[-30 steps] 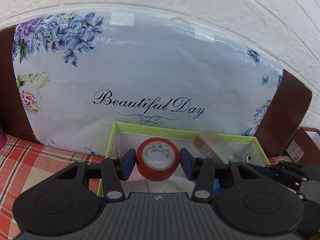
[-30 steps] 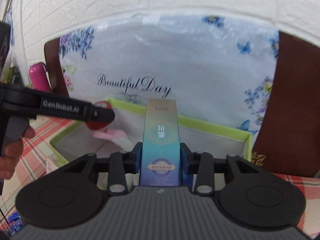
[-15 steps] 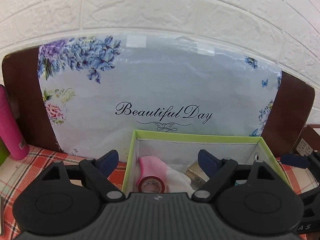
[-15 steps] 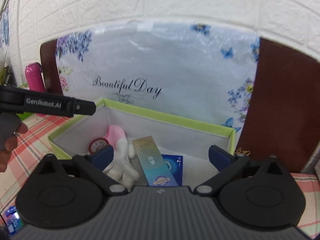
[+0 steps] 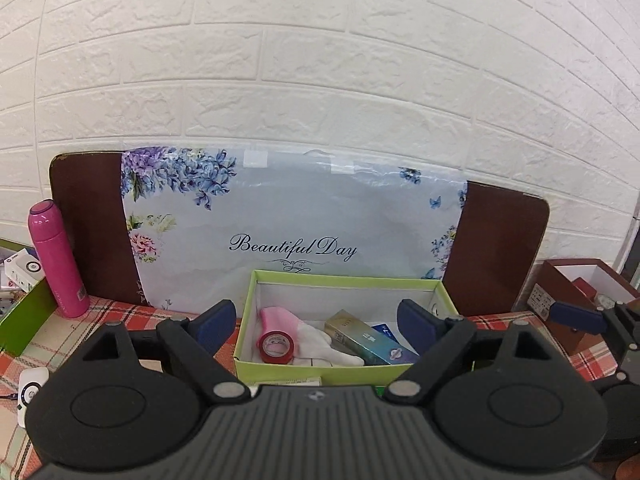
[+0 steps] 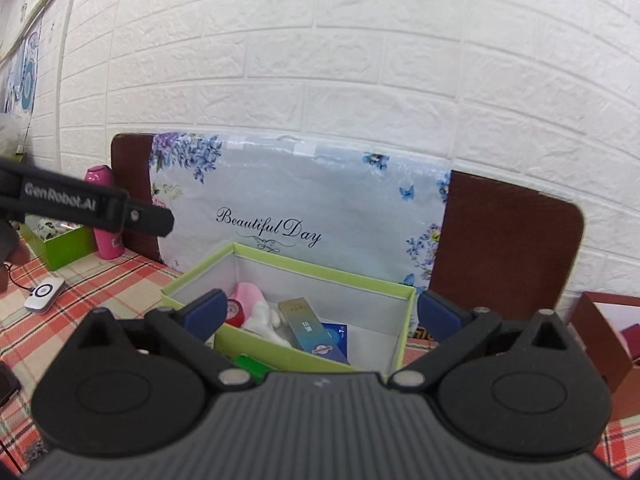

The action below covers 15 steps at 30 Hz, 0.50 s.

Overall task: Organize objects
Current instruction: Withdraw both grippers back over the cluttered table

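A lime-green open box stands on the checked tablecloth before a floral "Beautiful Day" bag. Inside lie a red tape roll, a pink and white glove, a gold-teal VIVX carton and a blue packet. My left gripper is open and empty, held back from the box's front. My right gripper is open and empty, back from the box's near right corner. The left gripper's finger shows at the right view's left.
A pink bottle and a green box stand to the left. A white device lies on the cloth. A dark red box stands to the right. A white brick wall is behind.
Both grippers opened and let go: the tape roll and the VIVX carton now lie in the box. Both grippers then drew back and up from the box.
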Each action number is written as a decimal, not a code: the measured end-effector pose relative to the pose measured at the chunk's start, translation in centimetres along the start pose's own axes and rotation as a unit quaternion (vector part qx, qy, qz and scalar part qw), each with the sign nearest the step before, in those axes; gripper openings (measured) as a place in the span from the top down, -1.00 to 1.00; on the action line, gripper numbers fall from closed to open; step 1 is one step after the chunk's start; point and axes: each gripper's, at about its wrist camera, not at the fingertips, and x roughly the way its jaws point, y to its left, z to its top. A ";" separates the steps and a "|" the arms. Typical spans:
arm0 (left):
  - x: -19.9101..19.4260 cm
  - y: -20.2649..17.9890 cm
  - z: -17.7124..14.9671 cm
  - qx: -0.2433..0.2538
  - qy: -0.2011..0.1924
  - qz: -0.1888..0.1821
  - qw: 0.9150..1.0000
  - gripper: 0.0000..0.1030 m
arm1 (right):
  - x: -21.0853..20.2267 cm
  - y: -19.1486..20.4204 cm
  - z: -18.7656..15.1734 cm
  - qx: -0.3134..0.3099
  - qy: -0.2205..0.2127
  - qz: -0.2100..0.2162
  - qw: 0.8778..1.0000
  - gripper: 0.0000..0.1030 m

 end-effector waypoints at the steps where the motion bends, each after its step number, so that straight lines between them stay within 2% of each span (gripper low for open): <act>1: -0.8 -0.2 -0.3 0.004 -0.003 -0.001 1.000 -0.76 | -0.8 0.2 -0.3 -0.001 -0.002 -0.001 1.000 -1.00; 9: -5.8 -1.2 -3.9 0.015 -0.001 0.004 1.000 -0.76 | -6.0 1.8 -3.7 0.013 -0.007 -0.009 1.000 -1.00; 15: -7.0 -0.7 -7.2 -0.020 0.029 0.010 0.999 -0.76 | -8.3 2.9 -6.4 0.016 0.006 -0.022 1.000 -1.00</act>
